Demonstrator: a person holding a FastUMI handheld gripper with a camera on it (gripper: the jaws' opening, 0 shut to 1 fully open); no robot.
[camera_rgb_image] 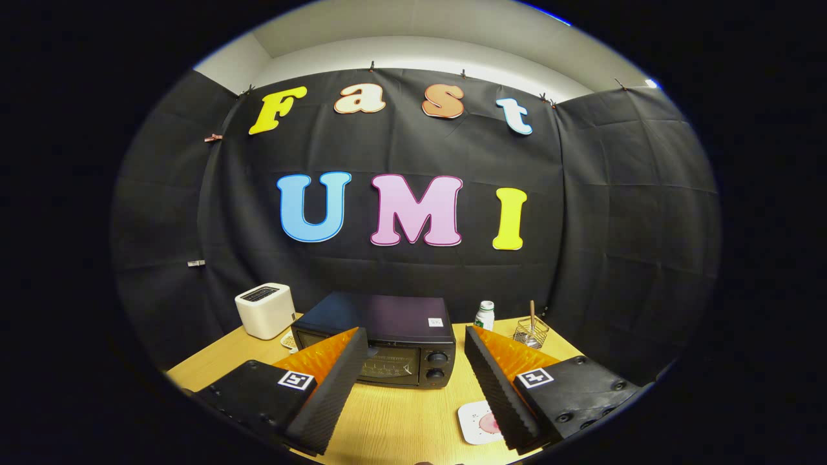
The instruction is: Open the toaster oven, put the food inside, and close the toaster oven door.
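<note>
1. Nearest the camera: the gripper (415, 336) hangs above the wooden table (400, 420) with its two fingers (333, 387) spread wide apart and nothing between them. The grip is empty.

2. Just under the right-hand finger: a small white plate (477, 423) lies on the table with something pinkish on it, presumably the food. That finger covers part of it, so its shape cannot be told. Risk: a blind descent could catch the plate's rim and slide or tip it rather than take the food.

3. Beyond the fingertips, between them: the toaster oven (381, 345) stands with its door shut, two knobs (437, 365) at the right of its front. The door handle is not clearly made out. Risk: a finger meeting a knob instead of the door would turn a control; a hard pull could drag the whole oven toward the plate, since nothing visibly holds it down.

4. Left of the oven: a white toaster (265, 310) stands close by. Risk: a wide swing of the open left-hand finger could knock it.

5. Right of the oven, farther back: a small bottle (484, 315) and a wire basket (531, 332) holding a stick. Both look light and easily toppled.

6. Judgement: the task appears not yet begun, with the door first.
</note>
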